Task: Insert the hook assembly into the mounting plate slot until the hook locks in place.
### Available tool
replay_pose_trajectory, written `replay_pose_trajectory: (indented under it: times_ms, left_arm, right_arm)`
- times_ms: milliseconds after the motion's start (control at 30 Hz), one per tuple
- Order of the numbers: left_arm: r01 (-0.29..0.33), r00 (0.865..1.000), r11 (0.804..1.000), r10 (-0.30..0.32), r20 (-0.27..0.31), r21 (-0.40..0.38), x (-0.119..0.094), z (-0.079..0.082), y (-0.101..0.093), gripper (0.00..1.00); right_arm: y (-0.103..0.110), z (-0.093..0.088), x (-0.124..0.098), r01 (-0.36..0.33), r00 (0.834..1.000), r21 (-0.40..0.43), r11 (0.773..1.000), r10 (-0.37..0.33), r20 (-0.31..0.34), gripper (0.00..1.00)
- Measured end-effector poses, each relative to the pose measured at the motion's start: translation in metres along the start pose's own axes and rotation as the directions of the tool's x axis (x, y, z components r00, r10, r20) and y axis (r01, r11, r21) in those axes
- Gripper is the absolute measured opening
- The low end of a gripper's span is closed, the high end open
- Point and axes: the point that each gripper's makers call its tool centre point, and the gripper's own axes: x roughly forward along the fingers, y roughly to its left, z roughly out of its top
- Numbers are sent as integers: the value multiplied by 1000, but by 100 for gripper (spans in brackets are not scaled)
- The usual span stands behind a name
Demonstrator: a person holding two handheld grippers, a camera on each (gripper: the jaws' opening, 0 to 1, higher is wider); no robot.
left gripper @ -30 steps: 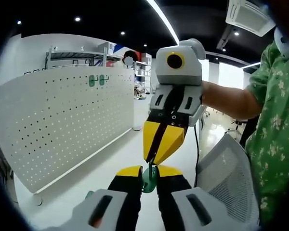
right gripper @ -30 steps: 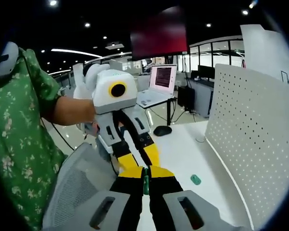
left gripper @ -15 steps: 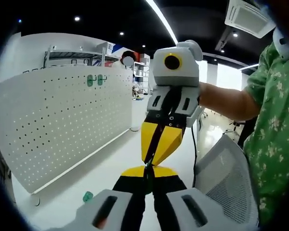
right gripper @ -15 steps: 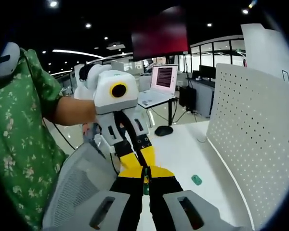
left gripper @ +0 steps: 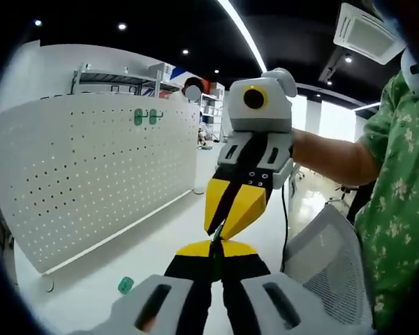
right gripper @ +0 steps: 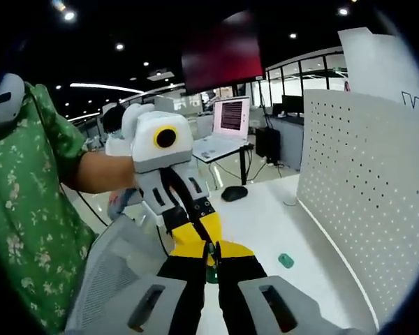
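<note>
My left gripper (left gripper: 213,249) and my right gripper (left gripper: 223,232) meet tip to tip in the air in front of a person in a green floral shirt. In the right gripper view my right gripper (right gripper: 208,251) is shut on a small green hook piece (right gripper: 210,273), and the left gripper (right gripper: 195,236) reaches in from above it. In the left gripper view the left jaws are pressed together, with a thin sliver of the piece (left gripper: 214,243) between the tips. A white pegboard (left gripper: 91,174) carries two green mounts (left gripper: 143,116).
A loose green part (left gripper: 126,285) lies on the white table (left gripper: 160,244) in front of the pegboard (right gripper: 363,195); the same green part (right gripper: 285,260) shows beside it. A mesh chair back (left gripper: 328,258) stands near the person. A laptop (right gripper: 227,125) and a mouse (right gripper: 234,193) sit farther off.
One second ago the left jaws stood a little apart around a broad green piece; now they are pressed together and just a sliver shows. Both grippers stay tip to tip.
</note>
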Motion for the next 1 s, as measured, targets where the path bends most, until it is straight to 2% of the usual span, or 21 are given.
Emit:
replay_pose_trajectory:
  times_ms: [133, 200, 300, 433, 500, 533, 600, 700, 767, 800, 833, 900, 967, 1000]
  left_arm:
    - [-20, 1000, 1000, 20, 10, -9, -1, 1, 4, 3]
    - [-32, 999, 999, 32, 14, -14, -1, 1, 6, 3]
    - [-59, 998, 998, 60, 35, -33, -2, 3, 11, 3]
    - [-108, 992, 993, 111, 66, -50, -5, 7, 21, 3]
    - [-136, 986, 988, 142, 89, -67, -6, 10, 26, 3]
    - [-148, 983, 986, 154, 97, -72, -7, 12, 28, 3]
    - [-175, 976, 981, 183, 116, -80, -8, 15, 32, 3]
    - [-207, 965, 973, 220, 142, -102, -10, 19, 38, 3]
    - [-239, 952, 964, 256, 168, -117, -12, 23, 43, 3]
    - [-244, 948, 962, 263, 179, -125, -13, 24, 44, 3]
    - [-264, 936, 955, 287, 203, -132, -15, 28, 46, 3]
    - [-270, 931, 952, 296, 213, -143, -15, 30, 47, 3]
    - [-293, 916, 942, 326, 235, -164, -17, 34, 51, 3]
    - [-294, 913, 941, 329, 241, -169, -17, 35, 51, 3]
  right_arm:
    - [-5, 2, -4, 24, 1000, 15, 1000, -25, 16, 6]
    - [-12, 4, -7, 59, 997, 46, 997, -61, 43, 6]
    - [-28, 3, -13, 143, 987, 104, 984, -149, 53, 6]
    - [-36, 2, -17, 176, 979, 152, 973, -189, 76, 6]
    - [-45, -1, -19, 218, 969, 201, 955, -237, 75, 6]
    - [-45, 0, -20, 213, 969, 194, 958, -233, 87, 6]
    - [-48, 2, -21, 218, 962, 250, 944, -251, 109, 6]
    - [-51, 3, -21, 233, 956, 263, 936, -271, 116, 6]
    - [-54, 4, -21, 242, 950, 289, 926, -287, 124, 6]
    - [-57, 5, -22, 252, 943, 312, 916, -305, 134, 6]
    - [-59, 7, -22, 249, 937, 334, 909, -313, 154, 6]
    - [-61, 10, -22, 251, 927, 377, 892, -333, 172, 6]
    - [-62, 11, -22, 258, 925, 369, 893, -338, 173, 6]
    - [-62, 11, -21, 260, 923, 378, 889, -344, 174, 6]
